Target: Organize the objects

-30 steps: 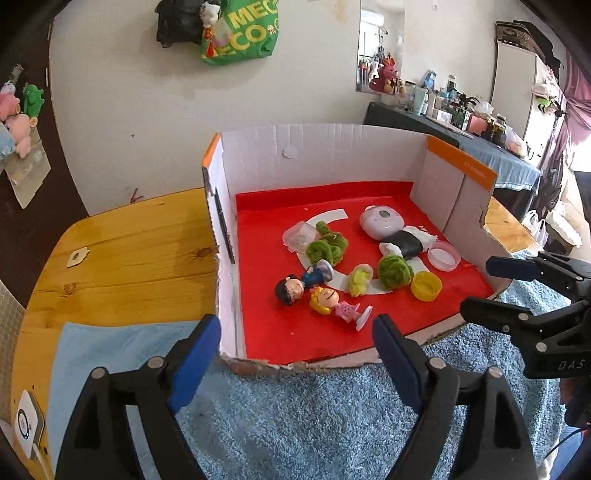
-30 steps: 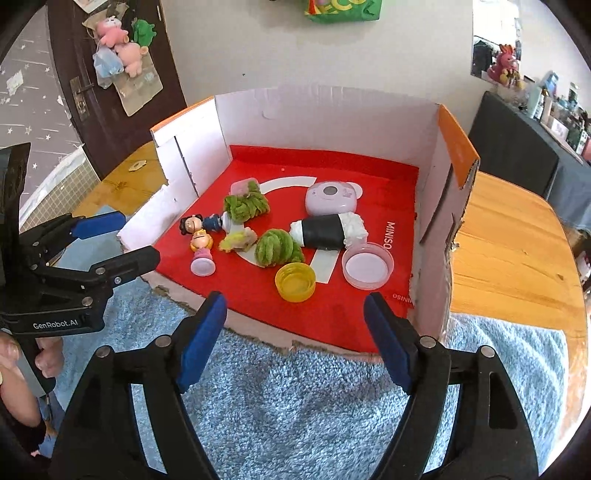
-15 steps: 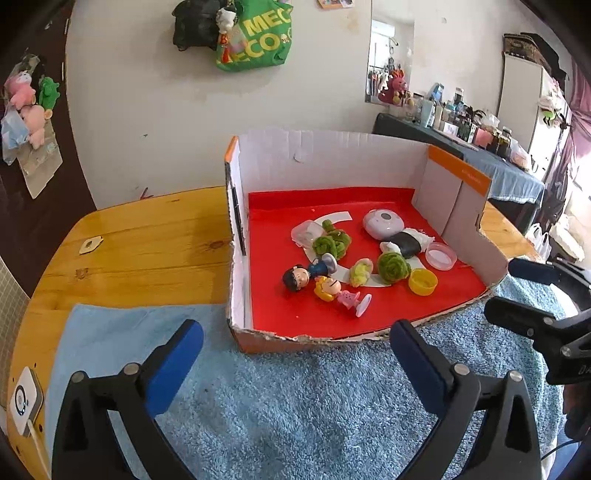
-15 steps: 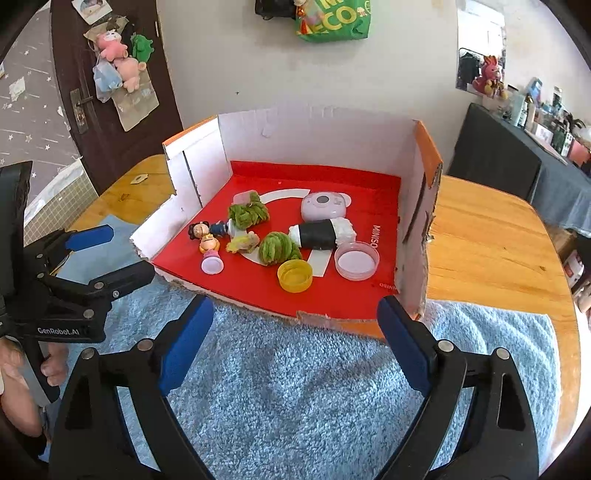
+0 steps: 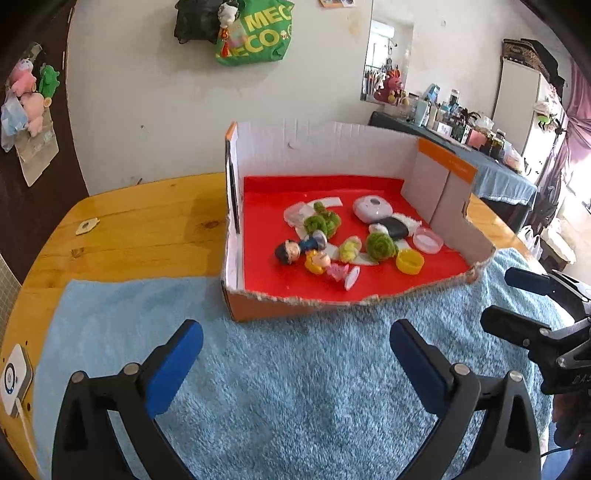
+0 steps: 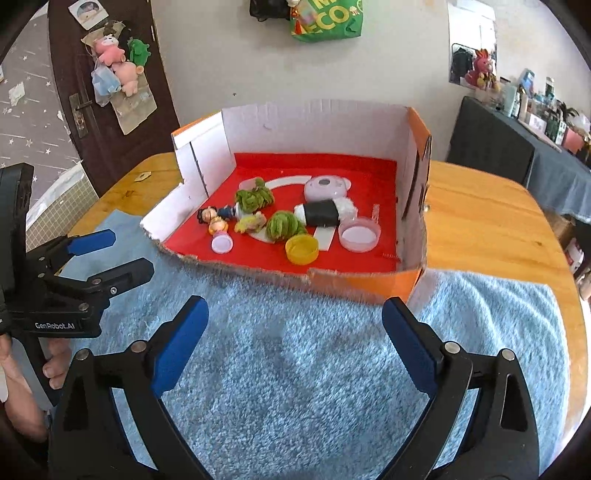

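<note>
Hovering over towel [image 5: 295, 387]: both grippers wide open, empty.

"GenRobot.AI" stands on the left gripper [image 6: 110, 254]; the green bag [image 5: 255, 33] on the wall reads "MEC… ECO".

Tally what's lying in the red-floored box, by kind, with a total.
Figurines: 2 (dark-haired, blonde)
Green fuzzy balls: 2 ()
Small yellow-green fuzzy piece: 1
Yellow cap: 1
Clear pink lid: 1
Black-and-white roll: 1
Pale pink gadget: 1
Clear piece: 1
Total: 10
</note>
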A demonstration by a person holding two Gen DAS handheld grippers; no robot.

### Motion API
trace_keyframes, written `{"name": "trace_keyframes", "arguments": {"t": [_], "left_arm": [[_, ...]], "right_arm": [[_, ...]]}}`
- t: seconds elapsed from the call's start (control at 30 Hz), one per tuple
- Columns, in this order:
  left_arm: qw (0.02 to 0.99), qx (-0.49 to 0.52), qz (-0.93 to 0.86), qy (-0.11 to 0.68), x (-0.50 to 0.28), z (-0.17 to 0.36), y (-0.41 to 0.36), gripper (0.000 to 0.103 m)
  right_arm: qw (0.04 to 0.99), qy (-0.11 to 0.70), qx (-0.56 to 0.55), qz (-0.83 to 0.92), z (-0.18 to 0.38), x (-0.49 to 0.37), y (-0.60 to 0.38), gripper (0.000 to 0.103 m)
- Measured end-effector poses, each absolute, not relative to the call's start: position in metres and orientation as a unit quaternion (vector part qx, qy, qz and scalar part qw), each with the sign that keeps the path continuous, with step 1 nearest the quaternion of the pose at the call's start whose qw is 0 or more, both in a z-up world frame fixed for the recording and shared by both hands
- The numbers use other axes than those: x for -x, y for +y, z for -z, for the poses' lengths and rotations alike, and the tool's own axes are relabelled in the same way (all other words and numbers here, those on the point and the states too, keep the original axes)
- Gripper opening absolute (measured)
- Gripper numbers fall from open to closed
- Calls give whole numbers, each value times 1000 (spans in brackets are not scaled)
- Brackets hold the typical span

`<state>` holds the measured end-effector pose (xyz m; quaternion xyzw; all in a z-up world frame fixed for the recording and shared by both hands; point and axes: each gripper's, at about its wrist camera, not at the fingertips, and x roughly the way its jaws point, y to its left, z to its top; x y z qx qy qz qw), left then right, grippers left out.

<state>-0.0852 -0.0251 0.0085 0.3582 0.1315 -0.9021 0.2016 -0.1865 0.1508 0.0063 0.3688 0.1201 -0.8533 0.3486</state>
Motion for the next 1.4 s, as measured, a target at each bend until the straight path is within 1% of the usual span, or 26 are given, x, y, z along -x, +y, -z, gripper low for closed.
{"name": "trace_keyframes", "arguments": {"t": [0.4,1.0,1.4], "left_arm": [[206,-377,888,167,74,12,-23,103],[195,-405,880,151,75,30,-4,103],[197,-417,872,161,77,38,-4,103]], "right_arm": [[336,111,-404,844,27,176,158,96],[323,106,-407,848,38,174,162,97],[319,113,-409,848,39,173,160,98]]}}
